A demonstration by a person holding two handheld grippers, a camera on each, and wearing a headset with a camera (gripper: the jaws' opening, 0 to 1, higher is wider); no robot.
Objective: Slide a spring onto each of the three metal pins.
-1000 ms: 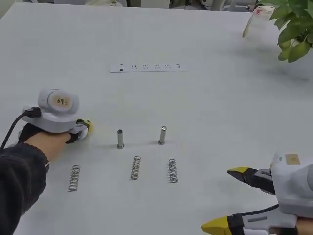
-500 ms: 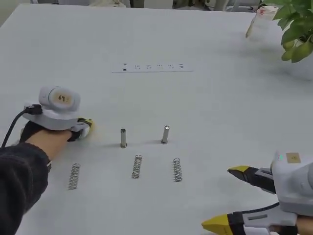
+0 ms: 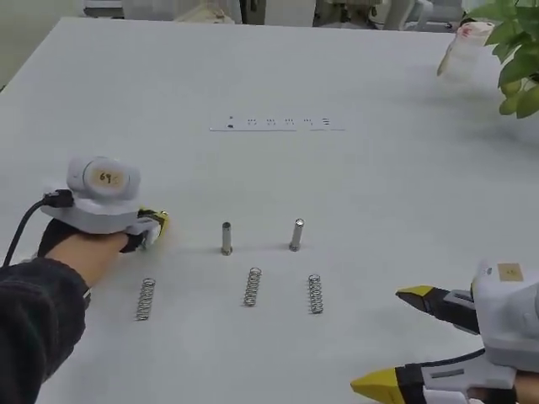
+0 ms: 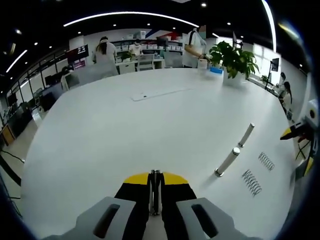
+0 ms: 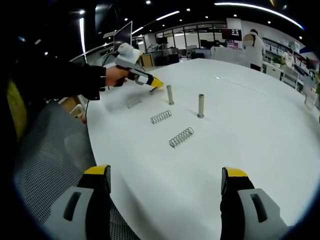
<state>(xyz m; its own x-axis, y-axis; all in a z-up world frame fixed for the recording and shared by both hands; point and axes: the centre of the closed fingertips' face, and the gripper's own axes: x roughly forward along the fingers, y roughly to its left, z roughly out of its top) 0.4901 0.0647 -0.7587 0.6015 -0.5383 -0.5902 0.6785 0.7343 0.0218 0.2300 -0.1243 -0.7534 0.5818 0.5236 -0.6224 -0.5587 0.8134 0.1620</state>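
Two metal pins [image 3: 226,238] [image 3: 297,235] stand upright mid-table. In a row in front of them lie three springs [image 3: 146,299] [image 3: 253,286] [image 3: 315,294]. My left gripper [image 3: 156,223] rests at the left of the pins, level with them. In the left gripper view it [image 4: 156,180] is shut on a thin metal pin [image 4: 156,192], with the two standing pins [image 4: 229,161] [image 4: 246,135] off to its right. My right gripper [image 3: 392,341] hovers open at the near right, holding nothing. Its own view [image 5: 165,175] looks across the springs [image 5: 181,137] towards the pins [image 5: 201,105].
A white power strip [image 3: 278,124] lies flat behind the pins. A potted plant [image 3: 518,50] and a pale bottle [image 3: 463,50] stand at the far right corner. A mesh chair [image 5: 50,150] sits beyond the table's near edge.
The head camera has shifted, so everything sits a little further right in the picture. Neither gripper has visibly moved over the table.
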